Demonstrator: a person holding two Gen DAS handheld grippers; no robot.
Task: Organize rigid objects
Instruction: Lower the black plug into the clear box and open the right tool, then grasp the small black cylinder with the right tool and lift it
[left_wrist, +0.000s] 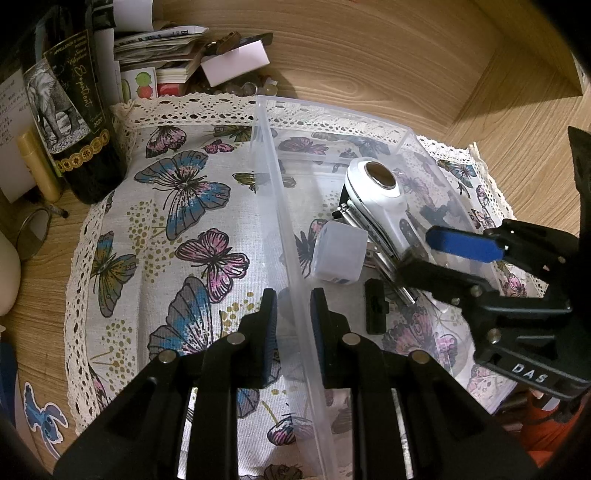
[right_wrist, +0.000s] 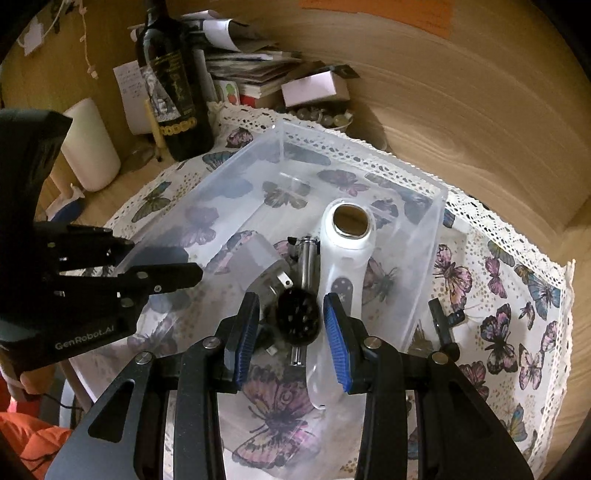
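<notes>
A clear plastic bin (left_wrist: 266, 155) (right_wrist: 424, 258) sits on a butterfly cloth. Inside lie a white handheld device (left_wrist: 380, 195) (right_wrist: 347, 254), a white charger cube (left_wrist: 340, 256) (right_wrist: 258, 262), metal rods (left_wrist: 373, 236) (right_wrist: 308, 258) and a round black perforated piece (right_wrist: 298, 322). My left gripper (left_wrist: 293, 325) straddles the bin's left wall, its pads close on either side. My right gripper (right_wrist: 291, 332) is open above the bin, the black piece between its fingers without visible contact; it also shows in the left wrist view (left_wrist: 436, 254).
A small black clip (left_wrist: 375, 310) (right_wrist: 443, 325) lies by the bin's right wall. A wine bottle (left_wrist: 74, 122) (right_wrist: 173, 85), papers and boxes (left_wrist: 166, 48), a white candle (right_wrist: 90, 147) and a small mirror (left_wrist: 35, 232) crowd the back left. A wooden wall (right_wrist: 480, 110) stands behind.
</notes>
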